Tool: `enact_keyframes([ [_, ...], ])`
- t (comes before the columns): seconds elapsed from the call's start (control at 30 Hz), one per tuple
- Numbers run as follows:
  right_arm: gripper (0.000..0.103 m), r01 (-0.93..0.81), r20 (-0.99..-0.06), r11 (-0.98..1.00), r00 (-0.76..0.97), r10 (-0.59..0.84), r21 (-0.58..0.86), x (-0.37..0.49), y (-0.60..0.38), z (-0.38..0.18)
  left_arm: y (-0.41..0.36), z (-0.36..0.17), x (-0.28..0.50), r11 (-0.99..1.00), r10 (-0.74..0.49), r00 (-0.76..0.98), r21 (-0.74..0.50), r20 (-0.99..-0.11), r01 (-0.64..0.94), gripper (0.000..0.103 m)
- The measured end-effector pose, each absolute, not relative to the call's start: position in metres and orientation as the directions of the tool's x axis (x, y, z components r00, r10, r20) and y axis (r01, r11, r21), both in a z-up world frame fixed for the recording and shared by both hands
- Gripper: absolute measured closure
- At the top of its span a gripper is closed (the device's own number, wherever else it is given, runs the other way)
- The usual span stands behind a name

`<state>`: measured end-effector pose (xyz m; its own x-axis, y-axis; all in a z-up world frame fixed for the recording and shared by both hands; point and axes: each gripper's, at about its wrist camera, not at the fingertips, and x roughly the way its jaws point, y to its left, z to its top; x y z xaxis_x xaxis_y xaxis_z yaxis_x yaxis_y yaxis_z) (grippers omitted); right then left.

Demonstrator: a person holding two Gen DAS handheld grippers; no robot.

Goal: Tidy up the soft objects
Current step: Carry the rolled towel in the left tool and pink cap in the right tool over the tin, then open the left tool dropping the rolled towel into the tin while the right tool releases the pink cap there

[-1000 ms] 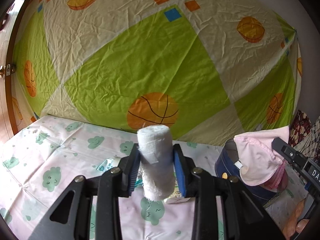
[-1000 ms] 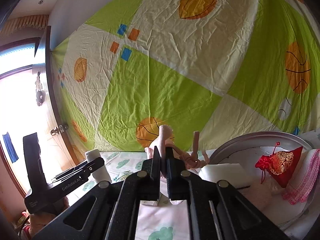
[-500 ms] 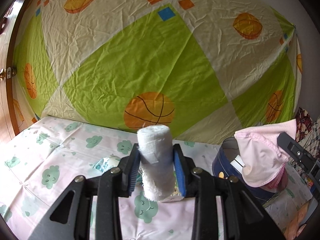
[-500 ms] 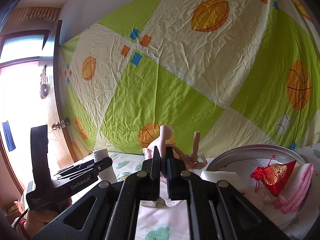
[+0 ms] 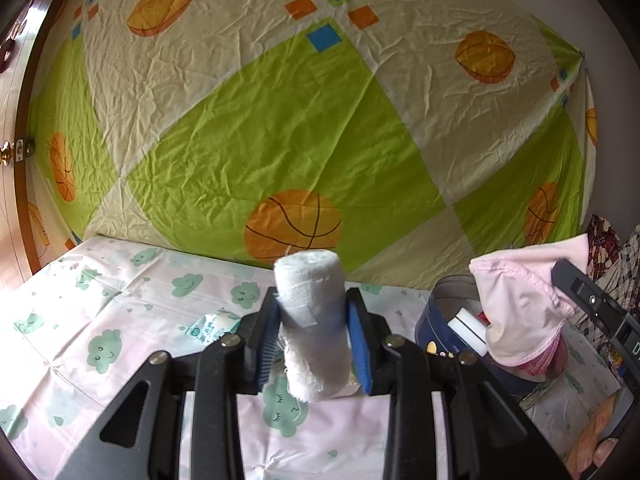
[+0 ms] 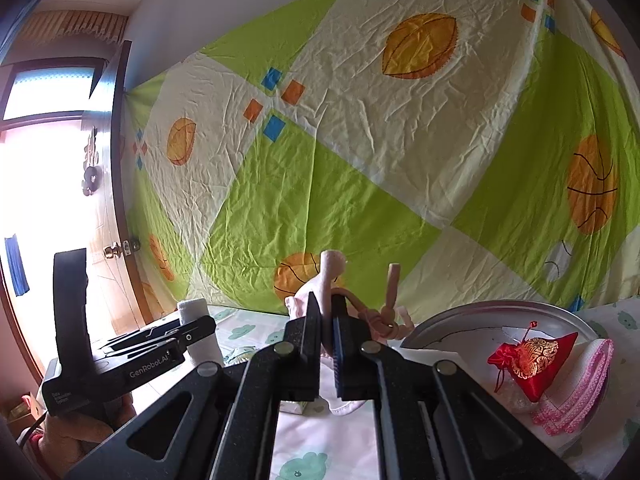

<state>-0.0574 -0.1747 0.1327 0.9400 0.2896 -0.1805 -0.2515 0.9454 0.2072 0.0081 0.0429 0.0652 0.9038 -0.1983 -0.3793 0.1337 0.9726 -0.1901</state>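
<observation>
A white gauze roll (image 5: 310, 296) stands upright between the blue pads of my left gripper (image 5: 314, 320), which is shut on it above the cloud-print tablecloth. To the right, a pink cloth piece (image 5: 520, 300) hangs over a dark blue round tin (image 5: 432, 320). In the right wrist view my right gripper (image 6: 328, 320) is shut on that pink cloth (image 6: 332, 276), whose knotted straps (image 6: 384, 320) stick out beyond the jaws. The left gripper (image 6: 192, 332) with its roll (image 6: 196, 312) shows at the left there.
The tin's metal rim (image 6: 480, 308) holds a red embroidered sachet (image 6: 528, 356), a pink lace-edged cloth (image 6: 580, 384) and a white block (image 5: 468, 332). A small green-and-white packet (image 5: 212, 324) lies on the tablecloth (image 5: 120, 320). A sports-print sheet (image 5: 280, 120) hangs behind. A door (image 6: 116, 248) is at far left.
The right gripper has rolled a little with the pink cloth, which sits slightly higher over the tin. The left gripper keeps its hold on the roll and has barely moved.
</observation>
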Motion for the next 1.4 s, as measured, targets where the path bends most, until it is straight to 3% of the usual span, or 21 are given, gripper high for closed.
enact_keyframes([
  [0.43,0.097,-0.273,-0.150,0.948,0.943,0.297,0.166,-0.071,-0.182,0.142,0.065,0.102,-0.015,0.991,-0.091,0.954,-0.123,-0.285,0.058,0.072],
  [1.4,0.097,-0.008,-0.123,0.981,0.992,0.032,0.191,-0.067,-0.296,0.146,-0.101,0.081,0.009,0.931,-0.363,0.863,-0.099,-0.352,0.351,0.072],
])
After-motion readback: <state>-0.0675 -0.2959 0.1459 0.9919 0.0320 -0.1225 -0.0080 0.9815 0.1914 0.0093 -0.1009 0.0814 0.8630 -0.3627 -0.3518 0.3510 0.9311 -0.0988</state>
